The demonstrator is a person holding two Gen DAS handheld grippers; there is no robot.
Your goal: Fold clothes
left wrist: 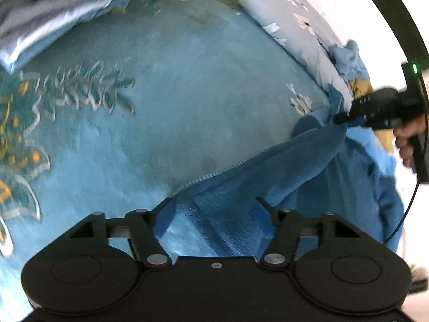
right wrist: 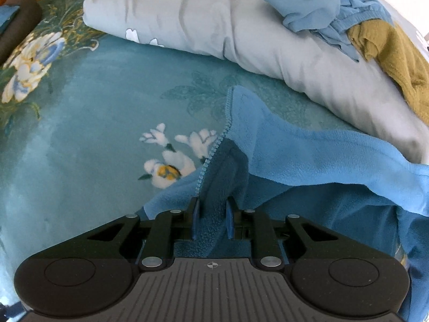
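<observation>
- Now, right gripper (right wrist: 211,216) pinching one blue fleece jacket (right wrist: 308,161) just behind its zipper (right wrist: 214,147), jaws nearly together on the cloth.
- Left gripper (left wrist: 214,206) half spread over the same jacket's hem, fabric between the fingers, pads not pressing.
- Ahead of the right gripper: one grey floral pillow (right wrist: 214,26), two loose garments on it, one blue (right wrist: 316,8), one mustard (right wrist: 396,59).
- Underneath everything, one teal floral bedspread (right wrist: 93,94).

The left gripper (left wrist: 214,201) is black plastic with two round bumps, silver pins and one small screw in the middle. The right gripper (right wrist: 211,214) has blue pads (right wrist: 195,221) and a grey ribbed plate with a little cross mark. A thin black cable (left wrist: 402,214) hangs from it, under a small green light (left wrist: 414,67).
</observation>
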